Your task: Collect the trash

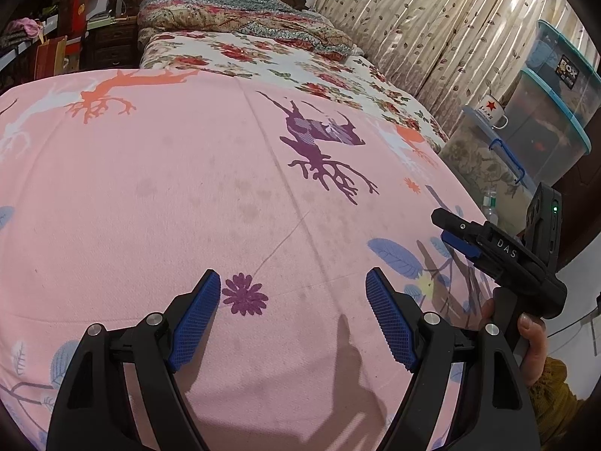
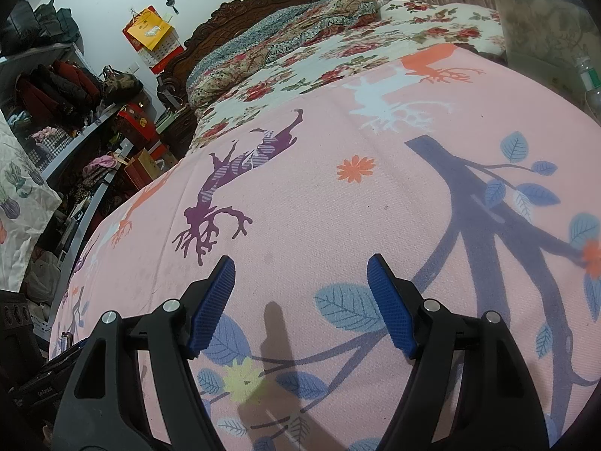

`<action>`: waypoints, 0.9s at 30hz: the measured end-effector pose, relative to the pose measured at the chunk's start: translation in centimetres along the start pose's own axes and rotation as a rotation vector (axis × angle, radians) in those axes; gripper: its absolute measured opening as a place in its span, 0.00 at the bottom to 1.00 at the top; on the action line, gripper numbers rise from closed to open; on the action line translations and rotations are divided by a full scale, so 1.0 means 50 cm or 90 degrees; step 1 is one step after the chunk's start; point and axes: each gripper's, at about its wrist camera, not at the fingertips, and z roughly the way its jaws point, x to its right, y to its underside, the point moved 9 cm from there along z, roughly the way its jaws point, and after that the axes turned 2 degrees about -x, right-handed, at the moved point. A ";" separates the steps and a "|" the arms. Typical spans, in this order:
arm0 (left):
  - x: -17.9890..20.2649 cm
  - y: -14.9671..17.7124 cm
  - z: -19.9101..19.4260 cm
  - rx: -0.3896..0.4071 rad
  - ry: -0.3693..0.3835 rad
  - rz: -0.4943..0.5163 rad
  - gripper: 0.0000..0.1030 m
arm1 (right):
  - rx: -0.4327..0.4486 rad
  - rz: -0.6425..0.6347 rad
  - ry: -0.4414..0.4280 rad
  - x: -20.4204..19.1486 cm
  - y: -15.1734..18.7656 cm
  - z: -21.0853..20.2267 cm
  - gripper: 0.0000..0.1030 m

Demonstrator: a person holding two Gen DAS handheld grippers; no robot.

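Note:
No trash shows on the bed in either view. My left gripper [image 1: 293, 282] is open and empty, just above the pink patterned sheet [image 1: 188, 188]. My right gripper [image 2: 302, 268] is open and empty over the same pink sheet [image 2: 338, 206]. The right gripper [image 1: 456, 233] also shows at the right of the left wrist view, held in a hand; its jaws cannot be judged there. A clear plastic bottle [image 1: 488, 203] stands beside the bed at the right, and it also shows at the right edge of the right wrist view [image 2: 588, 75].
A floral sheet [image 1: 263, 56] and folded quilts [image 1: 233, 11] lie toward the carved headboard [image 2: 255, 3]. Stacked clear storage boxes [image 1: 544, 120] with a white mug [image 1: 490, 109] stand by the curtain [image 1: 413, 18]. Cluttered shelves [image 2: 75, 112] line the other side.

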 end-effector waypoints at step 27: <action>-0.002 -0.001 0.001 -0.001 -0.003 0.002 0.74 | -0.001 -0.004 -0.003 -0.007 0.002 0.002 0.71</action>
